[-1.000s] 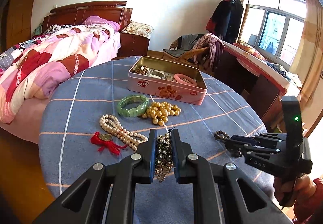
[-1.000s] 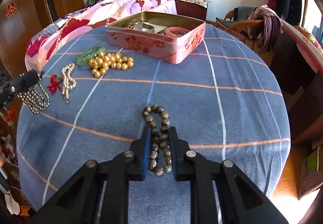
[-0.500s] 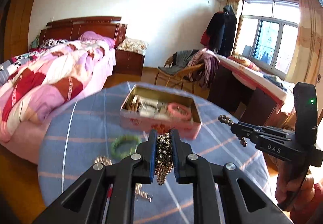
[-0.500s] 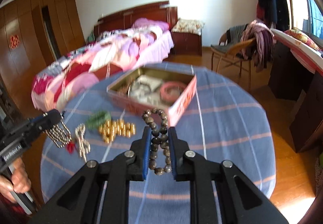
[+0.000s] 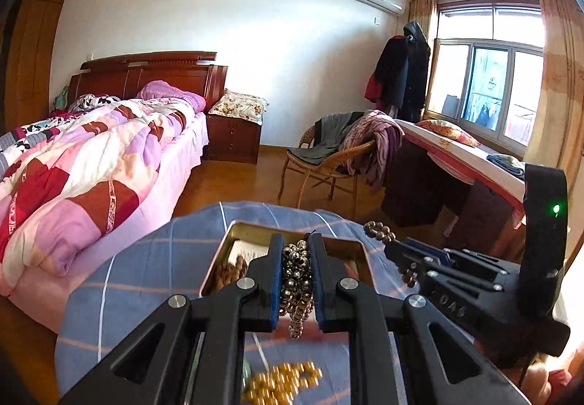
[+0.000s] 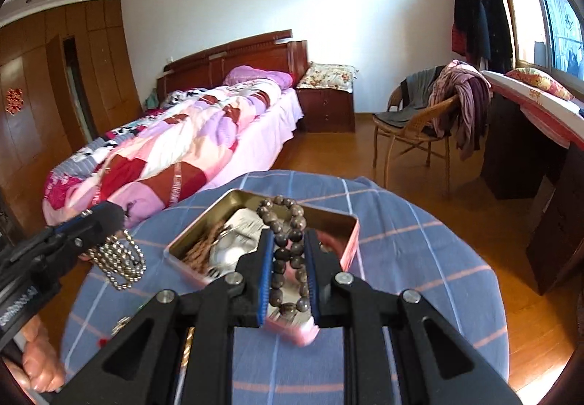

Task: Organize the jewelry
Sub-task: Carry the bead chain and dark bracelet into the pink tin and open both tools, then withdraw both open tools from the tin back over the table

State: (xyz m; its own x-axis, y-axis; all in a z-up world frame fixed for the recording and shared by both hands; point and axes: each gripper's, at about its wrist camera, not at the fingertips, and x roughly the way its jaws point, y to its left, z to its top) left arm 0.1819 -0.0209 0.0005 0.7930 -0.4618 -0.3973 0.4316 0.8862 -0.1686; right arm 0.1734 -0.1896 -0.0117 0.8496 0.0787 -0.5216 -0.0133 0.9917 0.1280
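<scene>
My left gripper [image 5: 295, 248] is shut on a bunch of metallic bead chain [image 5: 297, 281], held in the air over the near side of the open pink tin [image 5: 222, 259]. My right gripper [image 6: 288, 244] is shut on a dark brown bead bracelet [image 6: 288, 251], held above the same tin [image 6: 350, 233]. The right gripper also shows in the left wrist view [image 5: 394, 251] with the bracelet [image 5: 377, 230] sticking out. The left gripper shows in the right wrist view [image 6: 106, 219] with the chain [image 6: 118, 259] hanging. The tin holds other jewelry.
The round table [image 6: 419, 259] has a blue checked cloth. Gold beads [image 5: 281, 383] lie blurred on the cloth near me. A bed [image 5: 91, 157] stands left, a wicker chair [image 5: 321, 164] and a desk [image 5: 456, 164] behind the table.
Both grippers have lifted their bead strings off the cloth and moved forward over the pink tin. The view has risen and tilted toward the room.
</scene>
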